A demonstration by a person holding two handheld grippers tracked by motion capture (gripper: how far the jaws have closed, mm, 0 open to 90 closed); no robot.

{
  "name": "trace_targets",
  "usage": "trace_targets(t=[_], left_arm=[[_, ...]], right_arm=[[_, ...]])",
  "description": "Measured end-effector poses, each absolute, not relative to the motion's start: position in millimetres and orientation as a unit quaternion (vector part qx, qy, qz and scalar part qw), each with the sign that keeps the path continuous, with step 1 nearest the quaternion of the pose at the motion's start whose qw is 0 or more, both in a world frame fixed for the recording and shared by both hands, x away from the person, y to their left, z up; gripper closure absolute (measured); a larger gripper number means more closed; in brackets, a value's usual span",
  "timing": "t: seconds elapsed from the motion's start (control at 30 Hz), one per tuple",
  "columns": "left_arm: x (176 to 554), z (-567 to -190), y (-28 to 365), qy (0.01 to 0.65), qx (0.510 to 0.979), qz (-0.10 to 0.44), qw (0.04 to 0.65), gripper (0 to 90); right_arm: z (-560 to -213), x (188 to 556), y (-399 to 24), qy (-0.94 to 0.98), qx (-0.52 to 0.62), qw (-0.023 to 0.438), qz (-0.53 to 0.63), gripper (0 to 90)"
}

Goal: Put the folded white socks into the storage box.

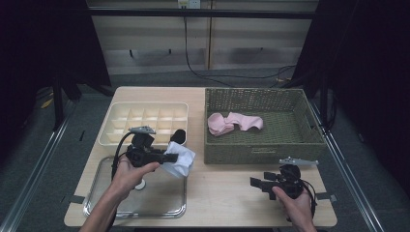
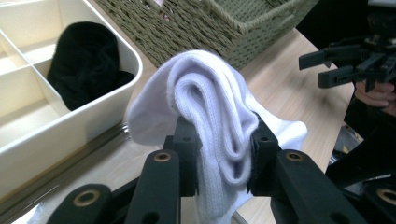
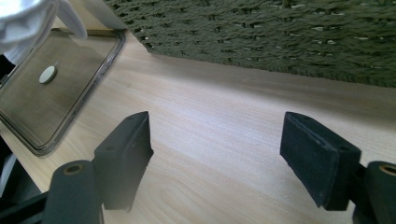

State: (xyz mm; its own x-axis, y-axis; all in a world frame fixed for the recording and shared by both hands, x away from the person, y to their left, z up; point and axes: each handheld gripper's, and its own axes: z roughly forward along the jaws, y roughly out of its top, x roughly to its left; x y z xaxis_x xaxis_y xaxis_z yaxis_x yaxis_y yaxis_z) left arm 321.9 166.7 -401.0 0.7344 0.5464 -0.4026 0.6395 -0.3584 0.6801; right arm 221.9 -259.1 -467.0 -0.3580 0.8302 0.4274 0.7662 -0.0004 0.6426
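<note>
My left gripper (image 2: 223,158) is clamped on a white sock (image 2: 210,116); its fingers (image 2: 187,144) pinch the folded bundle across its middle, with the loop of the fold standing up above them and the loose end hanging below. In the high view the sock (image 1: 179,162) sits at the centre left of the frame, lifted above the upper right corner of the clear tray (image 1: 159,200) and just below the cream divided organiser (image 1: 109,128), where a black sock (image 2: 86,63) already fills one corner compartment. My right gripper (image 1: 256,183) rests low at the lower right of the frame, fingers (image 3: 126,149) spread wide over bare bench (image 3: 219,140) with nothing between them, in front of the woven basket (image 1: 263,154), which holds a pink sock (image 1: 234,122).

The white sock looks light, soft and limp, so I judge it will sag and unroll if held by an edge. Gripping across the thick folded middle, as now, should keep the bundle together; nothing here is fragile, and the knit offers good friction.
</note>
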Motion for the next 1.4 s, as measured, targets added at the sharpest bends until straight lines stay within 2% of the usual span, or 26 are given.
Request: trace_targets(t=[0.2, 0.73, 1.4], left_arm=[[326.0, -396.4, 170.8, 0.374, 0.824, -0.038, 0.424, 70.9], [346.9, -378.0, 199.0, 0.400, 0.798, -0.025, 0.450, 70.8], [372.5, -369.7, 226.9, 0.434, 0.791, 0.007, 0.431, 70.9]], right_arm=[[-466.6, 221.6, -259.6, 0.707, 0.563, 0.041, 0.426, 24.2], [-467.1, 222.5, -258.5, 0.710, 0.562, 0.038, 0.422, 22.7], [-468.5, 223.0, -257.5, 0.709, 0.564, 0.032, 0.422, 22.8]])
